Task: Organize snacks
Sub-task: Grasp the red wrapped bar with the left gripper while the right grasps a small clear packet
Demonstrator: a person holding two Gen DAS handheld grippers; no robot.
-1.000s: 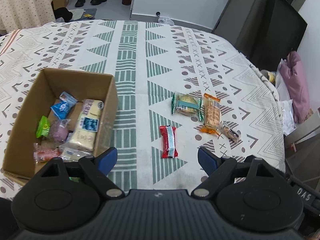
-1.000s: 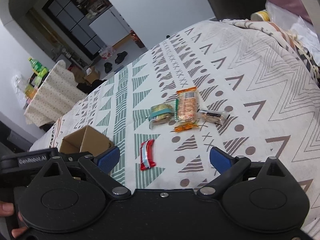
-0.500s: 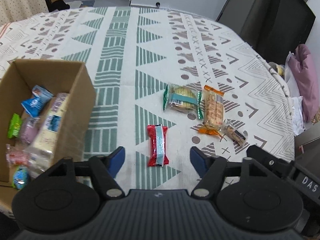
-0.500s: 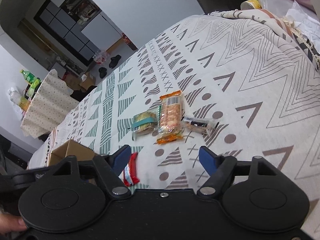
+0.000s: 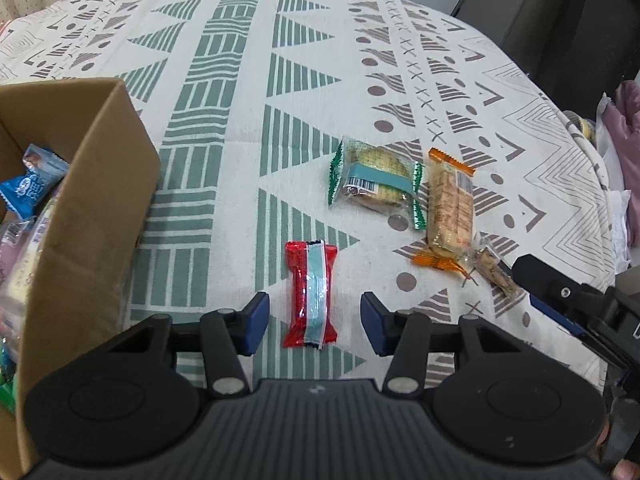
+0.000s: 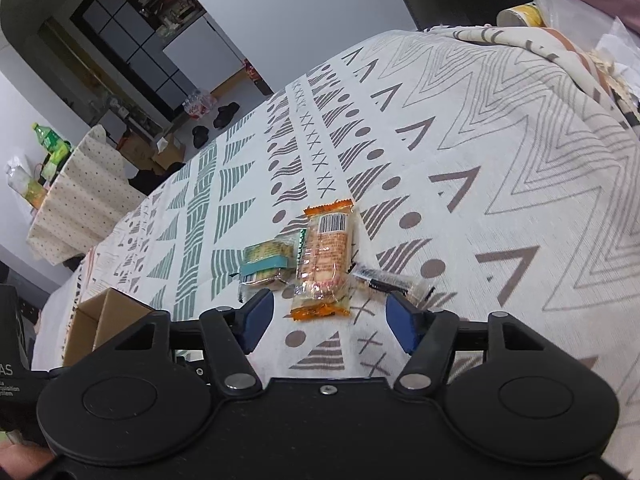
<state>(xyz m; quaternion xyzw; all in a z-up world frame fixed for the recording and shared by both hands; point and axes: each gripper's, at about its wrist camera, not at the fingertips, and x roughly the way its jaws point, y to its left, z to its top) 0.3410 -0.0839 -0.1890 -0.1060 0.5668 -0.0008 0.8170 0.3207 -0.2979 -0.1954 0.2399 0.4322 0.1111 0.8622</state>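
At the far left of the left wrist view stands an open cardboard box [image 5: 100, 216], its near right corner rising above the patterned tablecloth [image 5: 240, 80] that covers the desk. Inside it lie several packets, among them a blue wrapped candy [image 5: 28, 190] against the left edge. To the right of the box, the left tool [image 5: 314, 326] hangs low over the cloth with its blue-padded fingers [image 5: 256, 326] spread wide, one on each side of a red snack bar [image 5: 310, 292] with a pale blue stripe. The bar lies flat with its near end between the pads, which do not touch it. Farther right and farther away lies a green-edged clear packet of biscuits [image 5: 376, 182], and just beside it, touching its right end, an orange-ended cracker pack [image 5: 450, 216]. A small clear-wrapped dark snack [image 5: 496, 274] lies at the near right end of the cracker pack, and part of the other black tool juts in from the right edge next to it.

In the right wrist view, the right tool [image 6: 332, 316] is likewise wide open and empty, its blue pads [image 6: 258, 316] framing the near end of the cracker pack [image 6: 324, 260] without contact. The biscuit packet [image 6: 266, 264] sits to its left, the small dark snack [image 6: 384, 280] to its right, and a corner of the box [image 6: 104, 320] shows at near left.
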